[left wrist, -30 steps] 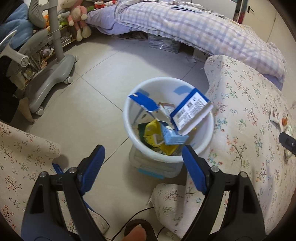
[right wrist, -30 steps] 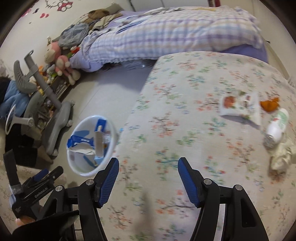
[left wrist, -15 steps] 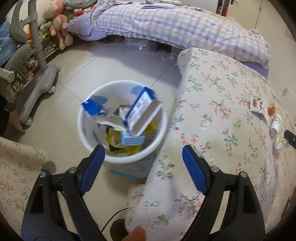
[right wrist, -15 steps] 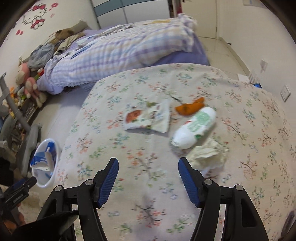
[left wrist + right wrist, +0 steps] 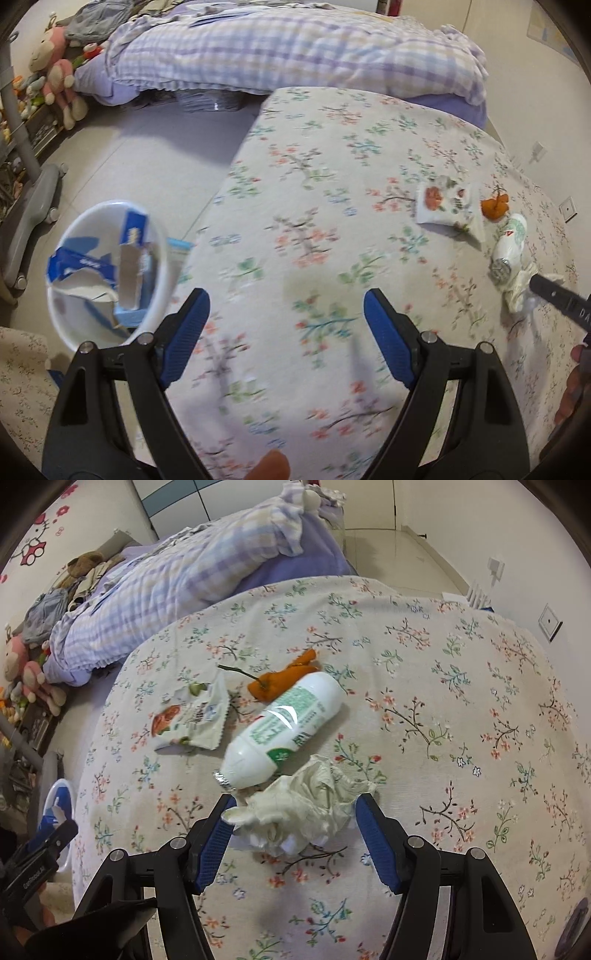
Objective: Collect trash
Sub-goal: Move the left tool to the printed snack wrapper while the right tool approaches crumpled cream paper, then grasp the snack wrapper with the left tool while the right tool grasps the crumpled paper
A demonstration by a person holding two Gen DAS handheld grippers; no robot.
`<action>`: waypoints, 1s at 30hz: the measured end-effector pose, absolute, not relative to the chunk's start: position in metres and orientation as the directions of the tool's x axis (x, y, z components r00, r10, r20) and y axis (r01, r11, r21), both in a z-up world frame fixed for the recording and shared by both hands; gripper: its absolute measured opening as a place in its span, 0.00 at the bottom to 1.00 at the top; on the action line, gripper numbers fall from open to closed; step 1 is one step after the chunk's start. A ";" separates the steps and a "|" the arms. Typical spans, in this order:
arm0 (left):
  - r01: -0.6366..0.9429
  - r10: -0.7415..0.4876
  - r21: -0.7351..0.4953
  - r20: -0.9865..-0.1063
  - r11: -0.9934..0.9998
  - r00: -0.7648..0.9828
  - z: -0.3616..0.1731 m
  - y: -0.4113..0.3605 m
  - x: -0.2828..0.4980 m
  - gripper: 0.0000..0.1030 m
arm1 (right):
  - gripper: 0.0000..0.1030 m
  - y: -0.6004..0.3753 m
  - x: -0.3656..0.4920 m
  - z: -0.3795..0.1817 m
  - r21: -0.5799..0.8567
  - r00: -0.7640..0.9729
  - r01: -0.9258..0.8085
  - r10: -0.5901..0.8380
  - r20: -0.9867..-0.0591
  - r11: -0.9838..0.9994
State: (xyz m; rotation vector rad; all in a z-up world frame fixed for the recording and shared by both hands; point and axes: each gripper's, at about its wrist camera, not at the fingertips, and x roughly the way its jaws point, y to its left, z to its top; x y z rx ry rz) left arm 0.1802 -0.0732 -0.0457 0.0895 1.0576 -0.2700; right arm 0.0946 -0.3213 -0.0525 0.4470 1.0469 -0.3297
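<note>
On the floral-cloth table (image 5: 461, 701) lie a crumpled tissue (image 5: 303, 805), a white bottle with a green label (image 5: 284, 727), a torn snack wrapper (image 5: 192, 716) and an orange peel (image 5: 284, 677). My right gripper (image 5: 295, 800) is open, tilted down over the table, and the tissue lies between its blue fingertips. My left gripper (image 5: 284, 299) is open above bare cloth with nothing between its fingers. The left wrist view shows the same wrapper (image 5: 443, 206), peel (image 5: 495, 206), bottle (image 5: 509, 243) and tissue (image 5: 517, 288) at far right. The white bin (image 5: 107, 206) holding blue-and-white cartons stands on the floor, left of the table.
A bed with a checked quilt (image 5: 277, 48) lies behind the table. A grey chair base (image 5: 33, 206) and plush toys (image 5: 55, 74) stand at the left wall. A second floral-covered surface (image 5: 18, 387) sits at lower left. Tiled floor (image 5: 147, 147) separates bed, bin and table.
Both grippers swung right, from over the bin to above the tabletop. The right one came up to the trash pile, and the tissue now sits between its fingers. Neither opening changed.
</note>
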 end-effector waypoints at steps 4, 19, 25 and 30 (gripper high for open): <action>0.290 -0.212 -0.079 -0.861 0.954 0.462 -0.047 -0.103 0.185 0.83 | 0.65 -0.336 0.093 -0.063 0.253 0.462 0.459 0.014 -0.887 0.852; 0.333 -0.379 -0.236 -0.793 0.913 0.477 -0.067 -0.176 0.213 0.67 | 0.24 -0.392 0.064 -0.053 0.318 0.533 0.495 0.006 -0.846 0.809; 0.327 -0.423 -0.289 -0.759 0.900 0.494 -0.074 -0.183 0.222 0.53 | 0.24 -0.413 0.054 -0.065 0.305 0.499 0.527 0.002 -0.866 0.793; 0.330 -0.413 -0.274 -0.762 0.903 0.498 -0.079 -0.190 0.223 0.37 | 0.24 -0.420 0.052 -0.065 0.319 0.502 0.523 0.017 -0.865 0.790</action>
